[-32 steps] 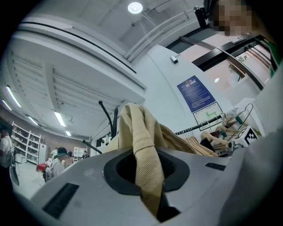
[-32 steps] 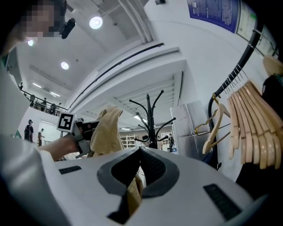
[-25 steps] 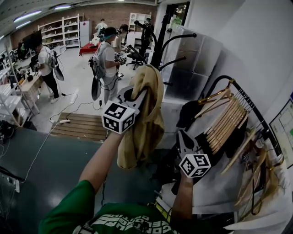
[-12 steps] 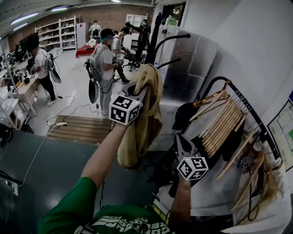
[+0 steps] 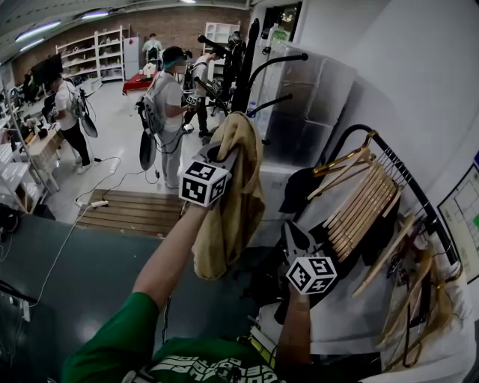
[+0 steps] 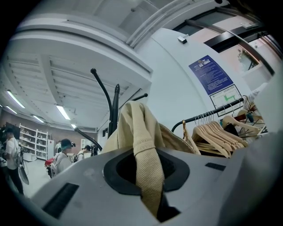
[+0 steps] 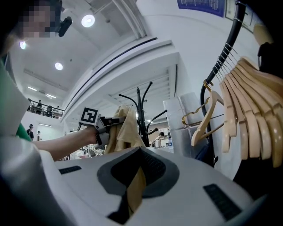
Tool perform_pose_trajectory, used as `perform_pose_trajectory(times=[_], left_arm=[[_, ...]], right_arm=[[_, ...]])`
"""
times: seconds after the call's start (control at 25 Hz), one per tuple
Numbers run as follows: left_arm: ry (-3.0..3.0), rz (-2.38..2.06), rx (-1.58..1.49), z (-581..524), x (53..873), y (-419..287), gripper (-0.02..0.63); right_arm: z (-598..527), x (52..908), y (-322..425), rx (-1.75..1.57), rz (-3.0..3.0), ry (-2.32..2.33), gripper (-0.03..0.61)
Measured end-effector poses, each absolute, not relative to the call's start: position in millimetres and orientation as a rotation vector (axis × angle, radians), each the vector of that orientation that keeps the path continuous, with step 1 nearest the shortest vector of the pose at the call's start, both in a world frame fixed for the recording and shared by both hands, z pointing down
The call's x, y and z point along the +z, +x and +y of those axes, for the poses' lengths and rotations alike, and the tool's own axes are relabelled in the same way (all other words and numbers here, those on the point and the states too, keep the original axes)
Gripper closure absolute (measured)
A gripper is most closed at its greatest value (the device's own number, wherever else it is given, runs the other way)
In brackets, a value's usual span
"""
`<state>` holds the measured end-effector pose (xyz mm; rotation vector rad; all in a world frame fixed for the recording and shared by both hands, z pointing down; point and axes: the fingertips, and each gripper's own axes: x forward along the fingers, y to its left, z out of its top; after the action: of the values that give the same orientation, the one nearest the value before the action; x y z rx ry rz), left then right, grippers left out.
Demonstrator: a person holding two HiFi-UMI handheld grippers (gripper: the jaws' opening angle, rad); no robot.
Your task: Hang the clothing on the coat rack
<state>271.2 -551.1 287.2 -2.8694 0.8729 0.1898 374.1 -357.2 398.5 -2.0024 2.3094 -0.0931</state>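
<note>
Though crowded, pale workshop floor (image 5: 123, 135).

we are looking into a big open lab or workshop hall: other people (image 5: 168, 97) are moving about wearing rigs, white shelving (image 5: 97, 52) is lining a brick back wall (image 5: 179, 22), strip lights (image 5: 41, 28) are glowing overhead, a power strip (image 5: 97, 202) is lying on the floor (image 5: 127, 142), and a garment rail (image 5: 408, 182) of wooden hangers (image 5: 359, 209) is standing by a coat rack (image 5: 245, 71)
</note>
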Motion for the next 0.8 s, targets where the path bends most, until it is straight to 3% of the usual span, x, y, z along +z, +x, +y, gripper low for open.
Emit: perform_pose_trajectory(times=[0.8], left_arm=[[-2.865, 0.824, 0.158, -540.1, 304.8, 270.2, 0.552]], right_arm=[[-361.9, 412.0, 356.7, -0.16, 2.355, -1.968, 0.571]])
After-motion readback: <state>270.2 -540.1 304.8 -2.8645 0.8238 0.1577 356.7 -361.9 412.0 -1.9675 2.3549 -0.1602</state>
